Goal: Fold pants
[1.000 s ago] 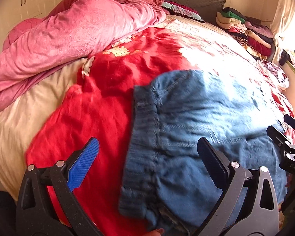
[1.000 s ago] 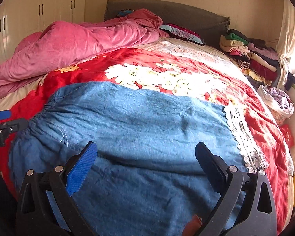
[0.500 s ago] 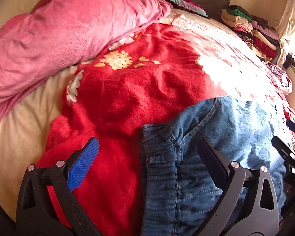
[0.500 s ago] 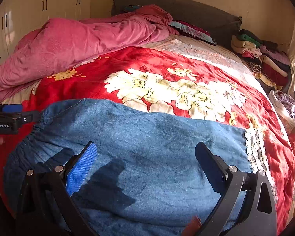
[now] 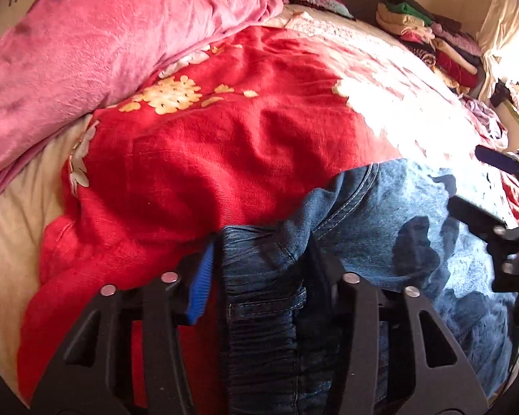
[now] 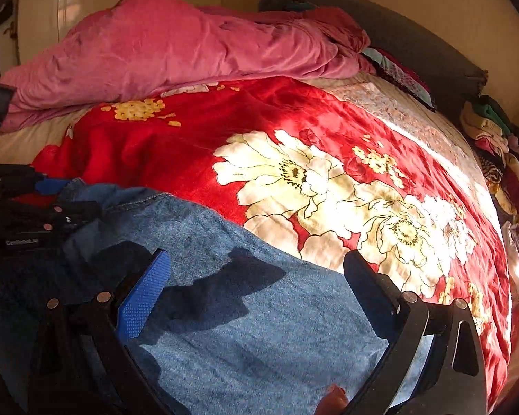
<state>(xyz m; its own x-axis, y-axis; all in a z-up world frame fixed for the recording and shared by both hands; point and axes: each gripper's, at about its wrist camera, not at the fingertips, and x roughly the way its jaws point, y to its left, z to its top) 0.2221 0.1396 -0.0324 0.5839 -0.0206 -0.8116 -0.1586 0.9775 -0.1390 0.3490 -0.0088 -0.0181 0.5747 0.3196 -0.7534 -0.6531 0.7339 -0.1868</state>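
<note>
**Left jaws closing on the waistband, right jaws wide over the denim**

Left gripper [image 5: 259, 259]: blue-padded finger and black finger drawn in narrow, just been closing, with the gathered elastic waistband [image 5: 263, 311] of the blue denim pants [image 5: 380, 214] bunched between them; pads appear to press the dark ruched fold, though full contact on the black side hard to confirm. Right gripper [image 6: 256, 280]: fingers spread wide, nothing between the pads, poised above the flat blue denim pants [image 6: 259, 328], not touching them as far as can be told. Shadows of both tools cast on the cloth. Pants spread across the near part of the red plush blanket with large cream flowers [image 6: 294, 145], waistband toward the left gripper. Beyond, a crumpled pink fleece duvet [image 6: 176, 52] heaped along the far left side of the bed. At the far right, a stack of folded clothes in mixed colours [image 6: 494, 145] against the grey padded headboard [image 6: 415, 45]. Fingertip of a person's hand [image 6: 332, 403] visible at the bottom edge.
</note>
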